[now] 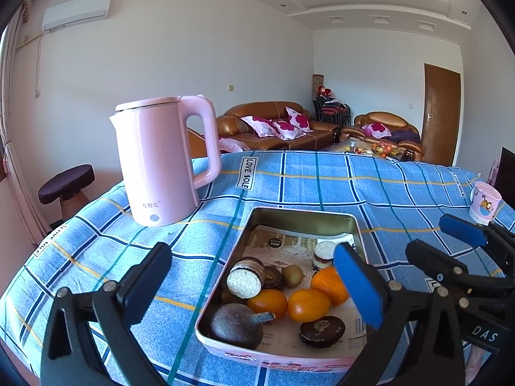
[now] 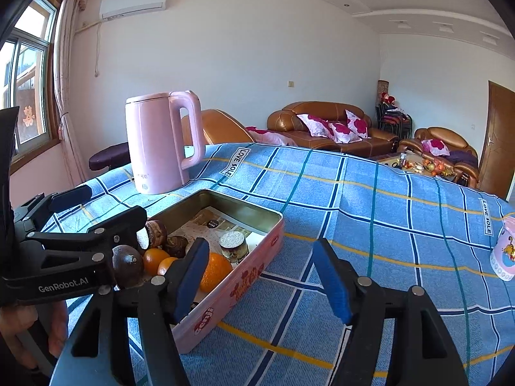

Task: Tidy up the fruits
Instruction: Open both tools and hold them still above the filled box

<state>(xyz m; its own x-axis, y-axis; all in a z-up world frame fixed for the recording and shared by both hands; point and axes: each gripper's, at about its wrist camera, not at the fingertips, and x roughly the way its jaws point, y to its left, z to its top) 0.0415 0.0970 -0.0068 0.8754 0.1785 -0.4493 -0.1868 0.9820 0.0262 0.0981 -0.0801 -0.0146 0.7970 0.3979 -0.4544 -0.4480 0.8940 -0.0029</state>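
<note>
A pink rectangular tin (image 1: 273, 362) lies on the blue checked tablecloth. In it are three orange fruits (image 1: 305, 304), a kiwi (image 1: 293, 275), a dark purple fruit (image 1: 236, 325) and several round cakes (image 1: 322, 330). My left gripper (image 1: 254, 286) is open and empty above the tin's near end. My right gripper (image 2: 260, 276) is open and empty over the tin's right rim (image 2: 225, 292); an orange (image 2: 214, 271) lies just beyond its left finger. The right gripper also shows in the left wrist view (image 1: 457, 244), and the left gripper in the right wrist view (image 2: 96, 222).
A pink electric kettle (image 1: 161, 160) stands on the table behind and left of the tin. A pink mug (image 1: 482, 204) stands near the table's right edge. A dark stool (image 1: 66, 183) is beyond the left edge. Sofas and a low table stand farther back.
</note>
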